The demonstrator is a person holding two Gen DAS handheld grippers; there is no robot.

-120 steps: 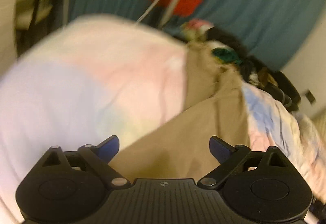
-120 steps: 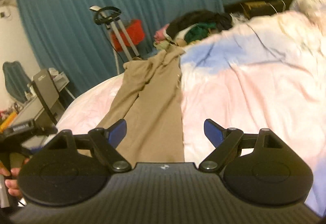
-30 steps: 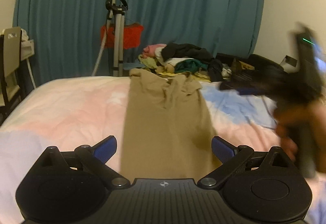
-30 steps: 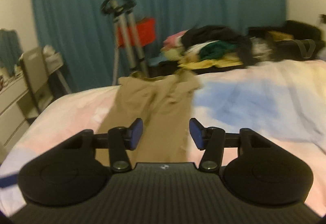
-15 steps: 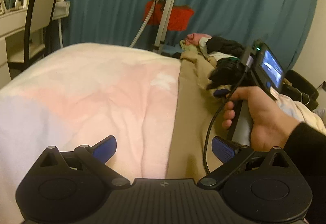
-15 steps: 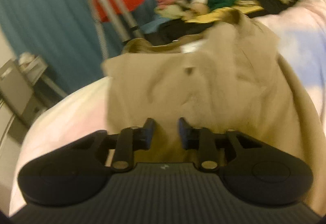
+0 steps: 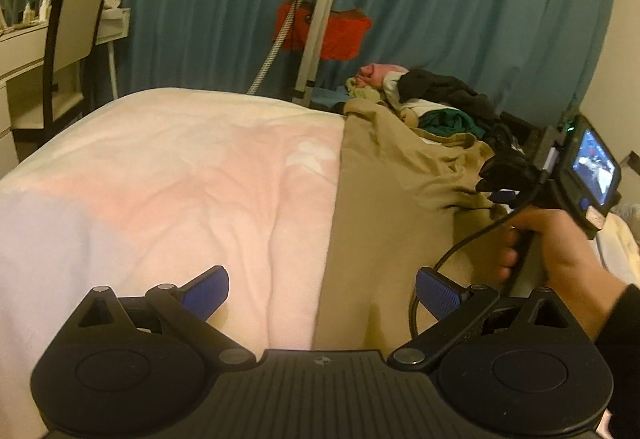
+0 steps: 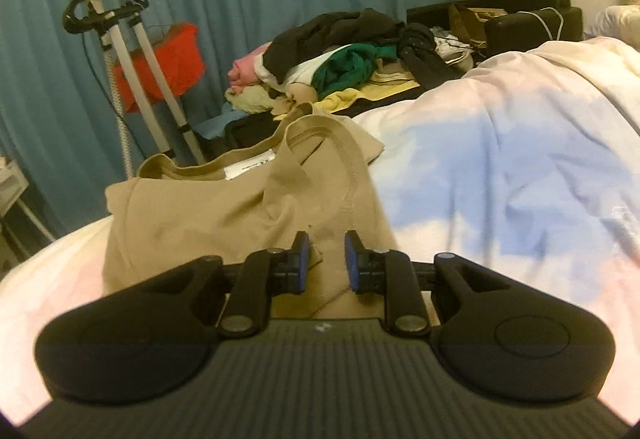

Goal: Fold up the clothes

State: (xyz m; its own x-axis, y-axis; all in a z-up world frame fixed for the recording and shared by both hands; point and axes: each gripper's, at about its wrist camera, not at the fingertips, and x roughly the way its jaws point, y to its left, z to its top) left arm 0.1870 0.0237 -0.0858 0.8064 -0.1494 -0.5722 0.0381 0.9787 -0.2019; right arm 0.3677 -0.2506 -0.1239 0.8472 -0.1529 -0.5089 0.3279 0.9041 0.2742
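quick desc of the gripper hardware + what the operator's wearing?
Both units match: the left hand-held gripper and right hand-held gripper have black ribbed bodies, two round side discs, silver pivot screws and blue textured pads. The right one carries a small lit screen and a black cable. Sleeve: black.

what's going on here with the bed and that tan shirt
A person is folding clothes with a handheld gripper in each hand. A tan cotton T-shirt lies on a bed with a pink and blue quilt. The right gripper has just been closing its jaws at the shirt's shoulder, and fabric looks bunched between its fingers, though a firm grip is unclear. The left gripper hovers open over the shirt's near end. A heap of unfolded clothes waits beyond the bed.
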